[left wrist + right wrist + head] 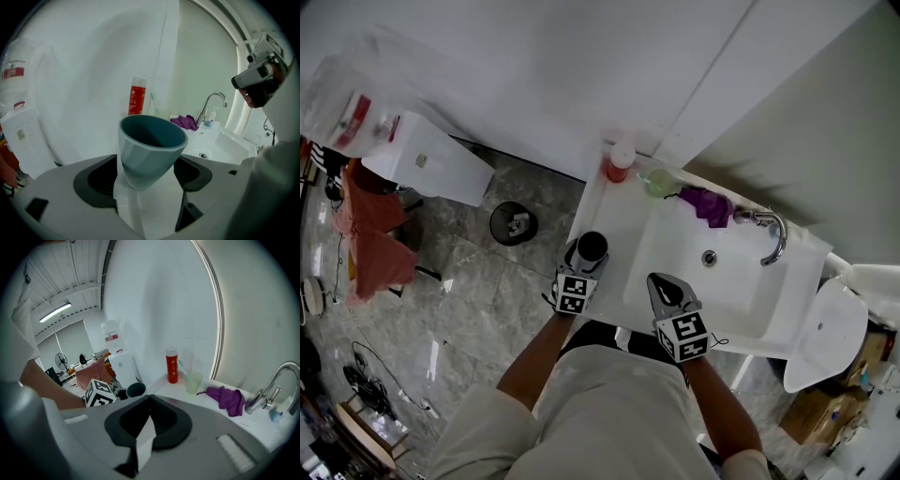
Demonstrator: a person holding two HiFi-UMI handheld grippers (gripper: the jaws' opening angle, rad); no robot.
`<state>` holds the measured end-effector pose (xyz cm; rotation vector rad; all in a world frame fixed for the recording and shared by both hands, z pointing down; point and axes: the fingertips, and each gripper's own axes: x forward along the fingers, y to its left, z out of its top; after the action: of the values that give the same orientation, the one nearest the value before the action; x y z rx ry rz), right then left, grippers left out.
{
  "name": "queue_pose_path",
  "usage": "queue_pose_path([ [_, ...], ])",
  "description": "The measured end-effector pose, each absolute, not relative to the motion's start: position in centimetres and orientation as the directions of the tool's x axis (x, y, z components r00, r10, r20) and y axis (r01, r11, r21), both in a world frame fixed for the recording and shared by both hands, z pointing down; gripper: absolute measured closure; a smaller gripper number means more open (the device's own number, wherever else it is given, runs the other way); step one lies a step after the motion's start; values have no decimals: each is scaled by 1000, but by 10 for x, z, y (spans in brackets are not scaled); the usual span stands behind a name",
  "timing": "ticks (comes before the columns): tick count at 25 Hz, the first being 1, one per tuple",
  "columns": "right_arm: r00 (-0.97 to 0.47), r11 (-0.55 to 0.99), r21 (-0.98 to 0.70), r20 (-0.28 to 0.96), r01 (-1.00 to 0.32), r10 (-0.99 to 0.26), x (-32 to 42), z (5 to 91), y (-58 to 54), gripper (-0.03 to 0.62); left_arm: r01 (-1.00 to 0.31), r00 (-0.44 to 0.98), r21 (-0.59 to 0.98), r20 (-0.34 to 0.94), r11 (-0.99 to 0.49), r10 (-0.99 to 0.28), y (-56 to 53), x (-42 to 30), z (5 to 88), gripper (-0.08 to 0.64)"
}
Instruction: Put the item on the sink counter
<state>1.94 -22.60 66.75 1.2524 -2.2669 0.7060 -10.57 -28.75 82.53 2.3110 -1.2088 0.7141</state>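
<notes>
1. My left tongs (579, 262) grip a blue-grey cup (150, 145). The dark pads (96, 180) press on its lower sides, and the cup leans a little.
2. From the head view the cup is over the left end of the white worktop (614, 211), just beside the sink (741, 286). The tongs hide its bottom, so I cannot tell if it touches the worktop.
3. My right tongs (664, 289) are closed with nothing in them. They are over the near edge of the sink.
4. At the back of the worktop stand a red bottle (172, 365) and a pale green cup (192, 381) with a toothbrush (183, 366) in it.
5. A purple cloth (228, 399) lies next to the tap (272, 390).
6. A small blue thing (276, 416) sits by the tap at the edge of the right gripper view. It is too blurry for me to say what it is.
</notes>
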Motion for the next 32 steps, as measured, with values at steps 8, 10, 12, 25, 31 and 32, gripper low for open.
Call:
queue_pose_path([
  [8, -484, 456, -213, 602, -864, -635, 18, 667, -226, 581, -834, 489, 134, 628, -535, -606, -286, -109, 834, 179],
  [10, -484, 457, -213, 603, -864, -634, 18, 667, -226, 581, -835, 491, 134, 622, -534, -610, -286, -110, 834, 171],
  [12, -484, 457, -213, 604, -863, -633, 17, 668, -226, 581, -837, 489, 135, 618, -530, -616, -287, -110, 832, 163],
  [25, -478, 453, -207, 600, -867, -642, 18, 667, -223, 581, -823, 503, 131, 621, -553, -601, -277, -109, 820, 149],
  [31, -481, 459, -199, 582, -866, -656, 17, 660, -221, 581, -832, 489, 115, 616, -543, -617, -270, -120, 814, 149],
  [32, -482, 461, -198, 580, -865, -657, 18, 659, -220, 581, -834, 485, 113, 616, -540, -620, -269, -122, 811, 149],
])
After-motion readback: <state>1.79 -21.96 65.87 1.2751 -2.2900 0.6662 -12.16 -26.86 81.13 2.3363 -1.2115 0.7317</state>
